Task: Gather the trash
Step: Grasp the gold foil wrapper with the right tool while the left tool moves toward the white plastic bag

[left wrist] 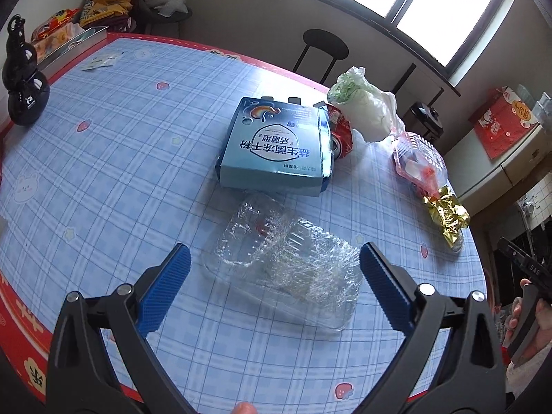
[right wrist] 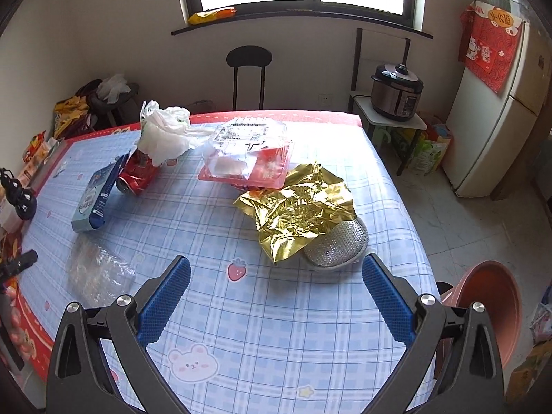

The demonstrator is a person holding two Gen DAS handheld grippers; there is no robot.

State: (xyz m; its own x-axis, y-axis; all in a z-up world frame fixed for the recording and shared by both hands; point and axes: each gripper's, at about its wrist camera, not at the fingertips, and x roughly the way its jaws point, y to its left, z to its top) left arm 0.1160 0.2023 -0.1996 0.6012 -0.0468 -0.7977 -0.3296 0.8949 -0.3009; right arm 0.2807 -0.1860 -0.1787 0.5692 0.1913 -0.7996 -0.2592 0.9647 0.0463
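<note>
Trash, all uncollected, lay across the table (left wrist: 103,158). Clear tray (left wrist: 283,262): crumpled, lying between the tips of my left gripper (left wrist: 275,265), whose jaws stood wide apart and held nothing. Blue box (left wrist: 272,145) sat just beyond it, with a red can (left wrist: 341,134) against its side and a white bag (left wrist: 365,110) past that. Foil (right wrist: 296,207): gold, crumpled, draped over a grey pad (right wrist: 338,245), just ahead of my right gripper (right wrist: 276,274), likewise spread and empty. Red-and-clear pack (right wrist: 252,155) lay behind the foil. Basin (right wrist: 490,307): orange, on the floor off the table's right edge, probably the bin. Nothing was in it that I could see, so I judged every piece remained to be picked.
</note>
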